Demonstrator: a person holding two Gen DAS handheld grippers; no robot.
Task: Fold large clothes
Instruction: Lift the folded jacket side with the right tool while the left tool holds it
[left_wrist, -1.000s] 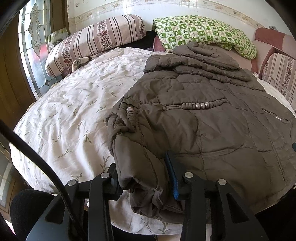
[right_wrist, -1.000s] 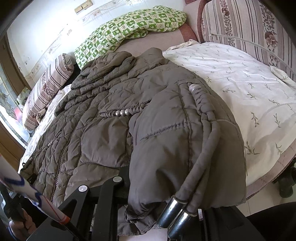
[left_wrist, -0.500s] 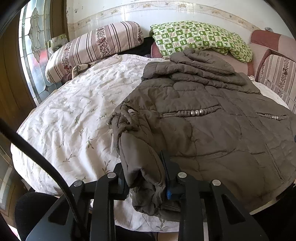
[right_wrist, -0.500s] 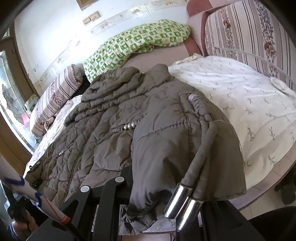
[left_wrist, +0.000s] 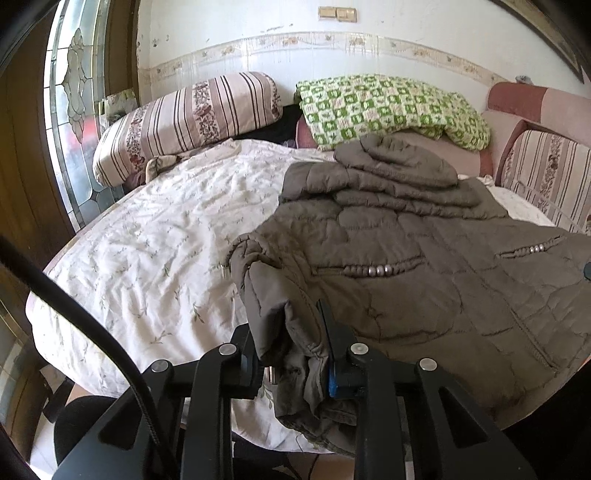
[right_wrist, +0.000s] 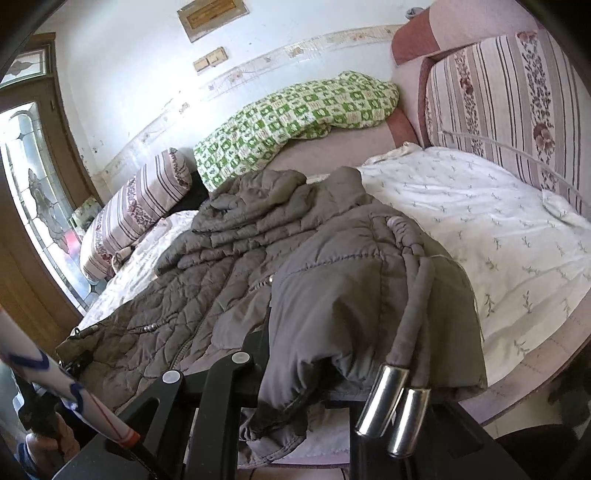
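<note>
A large brown quilted jacket (left_wrist: 424, 288) lies spread on a bed with a white leaf-print sheet (left_wrist: 147, 258), its hood bunched at the far end. My left gripper (left_wrist: 291, 332) has the jacket's near left hem corner bunched between its jaws, which are still closing, and its pads press the fabric. In the right wrist view the jacket (right_wrist: 258, 277) drapes over my right gripper (right_wrist: 317, 354), which is shut on the near right hem; its right finger is hidden under fabric. A drawcord with two metal tips (right_wrist: 395, 398) hangs beside it.
A striped bolster (left_wrist: 184, 118) and a green checked blanket (left_wrist: 388, 107) lie at the head of the bed. A striped cushion (left_wrist: 546, 173) stands at the right. A stained-glass door (left_wrist: 74, 110) is on the left. The bed's near edge drops to the floor.
Both grippers have risen, lifting the jacket's near hem corners off the sheet. The left jaws have narrowed on the bunched fabric. More of the wall shows in both views.
</note>
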